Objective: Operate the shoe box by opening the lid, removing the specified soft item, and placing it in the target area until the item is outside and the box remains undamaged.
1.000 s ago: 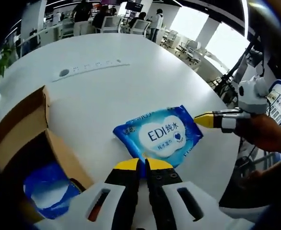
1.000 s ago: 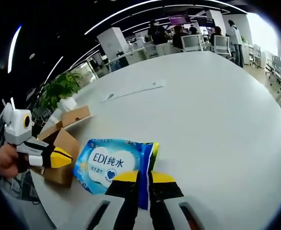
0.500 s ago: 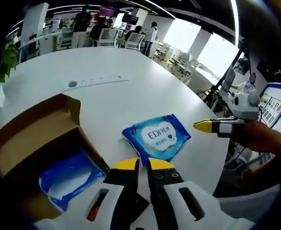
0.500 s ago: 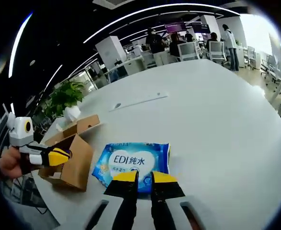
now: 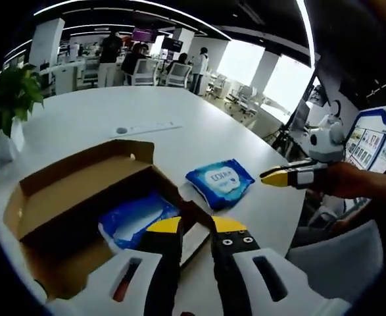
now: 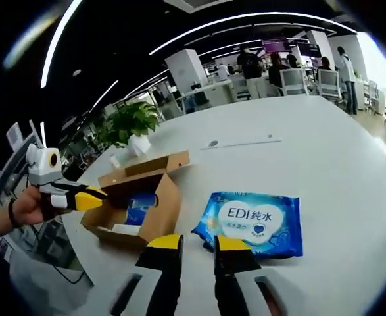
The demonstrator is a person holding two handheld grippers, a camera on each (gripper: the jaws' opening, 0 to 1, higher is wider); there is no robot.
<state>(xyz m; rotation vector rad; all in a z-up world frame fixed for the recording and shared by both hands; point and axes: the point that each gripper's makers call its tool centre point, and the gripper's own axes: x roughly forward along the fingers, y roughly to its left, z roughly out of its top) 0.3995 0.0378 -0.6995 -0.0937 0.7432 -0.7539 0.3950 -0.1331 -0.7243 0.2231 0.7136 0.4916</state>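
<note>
Count, both views. Grippers: two, one in each of my hands; my left gripper (image 5: 189, 225) and my right gripper (image 6: 197, 242), each with two yellow-tipped jaws.

Boxes: one open cardboard box (image 5: 74, 197) on the white table (image 6: 350, 164).

Wipe packs: two blue ones. One pack (image 6: 253, 220) lies flat on the table right of the box; a second pack (image 5: 137, 217) sits inside the box.

Plants: one potted plant (image 6: 132, 125) at the far left of the table.

Strips: one long strip (image 6: 240, 141) lies across the far part of the table.

People far off by the desks: at least three; exact count unclear.
</note>
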